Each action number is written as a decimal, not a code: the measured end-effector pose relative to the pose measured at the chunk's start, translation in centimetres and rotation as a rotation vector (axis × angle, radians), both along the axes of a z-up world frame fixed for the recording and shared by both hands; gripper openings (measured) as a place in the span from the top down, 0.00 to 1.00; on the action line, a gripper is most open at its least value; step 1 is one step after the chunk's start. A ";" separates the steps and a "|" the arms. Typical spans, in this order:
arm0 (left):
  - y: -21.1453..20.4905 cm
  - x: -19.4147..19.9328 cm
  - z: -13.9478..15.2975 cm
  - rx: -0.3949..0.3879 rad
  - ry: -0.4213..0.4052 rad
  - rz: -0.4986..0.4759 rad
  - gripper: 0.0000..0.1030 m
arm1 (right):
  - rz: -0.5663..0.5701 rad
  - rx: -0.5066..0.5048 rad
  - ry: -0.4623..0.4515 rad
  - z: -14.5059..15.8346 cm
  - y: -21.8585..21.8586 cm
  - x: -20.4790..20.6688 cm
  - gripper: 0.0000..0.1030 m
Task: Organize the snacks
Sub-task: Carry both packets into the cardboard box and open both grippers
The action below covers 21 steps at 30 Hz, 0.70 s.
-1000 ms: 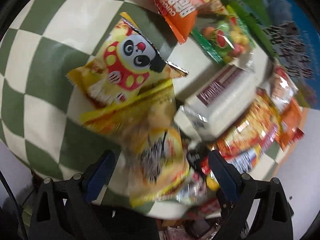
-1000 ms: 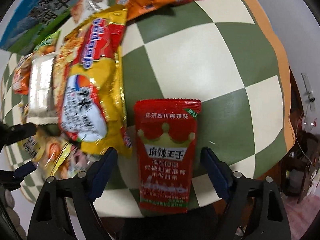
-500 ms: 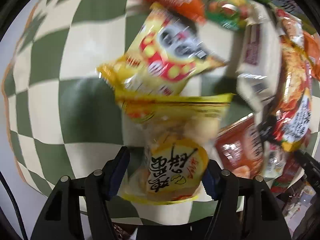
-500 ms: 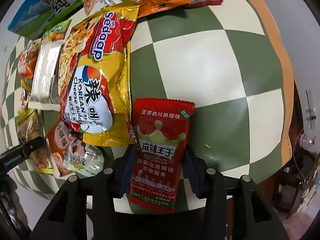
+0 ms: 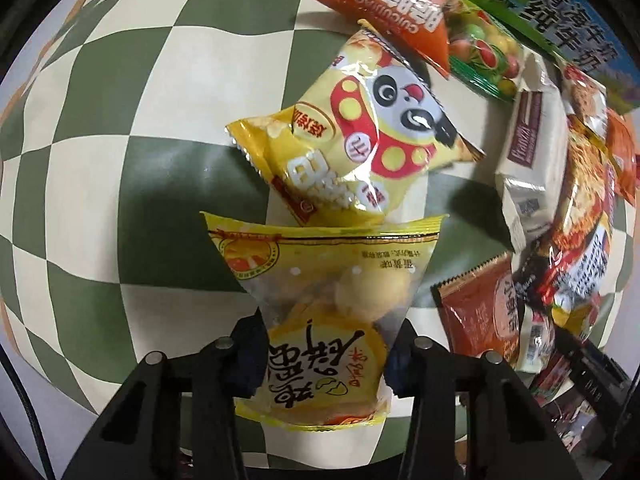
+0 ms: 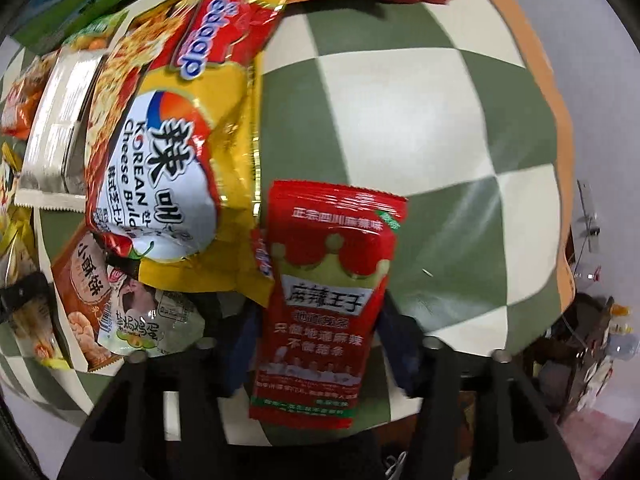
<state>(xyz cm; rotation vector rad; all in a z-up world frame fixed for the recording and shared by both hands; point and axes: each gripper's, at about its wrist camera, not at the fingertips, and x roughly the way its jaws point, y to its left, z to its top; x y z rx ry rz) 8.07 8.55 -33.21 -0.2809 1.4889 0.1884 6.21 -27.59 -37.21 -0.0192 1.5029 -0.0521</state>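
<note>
Green/cream checked cloth (image 5: 120, 168); yellow egg-snack pack (image 5: 324, 320); red pouch (image 6: 324, 300).

Table wore a green-and-cream checkered cloth (image 6: 400, 100) with an orange border (image 6: 558, 120). Plain pale grey wall (image 6: 600, 80) behind, in the right wrist view. Pinkish floor (image 6: 608, 436) and dim, cluttered furniture (image 6: 588, 344) at lower right, too blurred to identify.

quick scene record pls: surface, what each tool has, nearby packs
surface: green-and-cream checkered cloth
left tool: shut on yellow egg-pastry pack
right tool: shut on red spicy-strip pack
beside left pack: yellow panda pack, overlapping its top edge
beside right pack: yellow Sedaap noodle pack, edges overlapping
elsewhere: orange pack, white pack
</note>
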 end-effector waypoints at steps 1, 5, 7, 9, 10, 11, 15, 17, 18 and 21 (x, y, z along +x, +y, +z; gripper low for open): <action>-0.1 -0.4 0.1 0.003 0.001 -0.003 0.60 | -0.007 0.008 -0.003 0.2 -0.3 -0.3 0.51; -1.3 -2.6 0.9 0.022 -0.001 -0.018 0.60 | -0.031 0.051 -0.016 1.0 -1.8 -1.9 0.54; -1.6 -3.8 1.4 0.026 0.004 -0.011 0.60 | -0.044 0.075 -0.021 1.2 -3.0 -2.5 0.54; -2.2 -4.6 1.7 0.012 -0.001 0.005 0.61 | -0.059 0.102 -0.024 1.9 -3.9 -3.2 0.54; -2.8 -4.7 2.2 0.011 -0.006 0.012 0.61 | -0.064 0.118 -0.031 2.4 -4.6 -2.9 0.54; -2.9 -4.8 2.8 0.007 -0.016 0.019 0.62 | -0.063 0.136 -0.039 3.6 -5.8 -2.9 0.54; -3.2 -4.7 7.5 -0.018 -0.091 0.035 0.62 | -0.020 0.199 -0.108 8.1 -7.9 -1.7 0.54; -3.7 -4.1 10.2 -0.049 -0.135 0.040 0.62 | 0.011 0.244 -0.143 10.4 -8.2 -1.0 0.54; -4.2 -3.3 11.9 -0.071 -0.162 0.035 0.62 | 0.036 0.264 -0.162 11.8 -8.1 -0.4 0.54; -4.9 2.1 15.8 -0.122 -0.233 0.006 0.62 | 0.115 0.332 -0.216 16.5 -7.1 2.7 0.54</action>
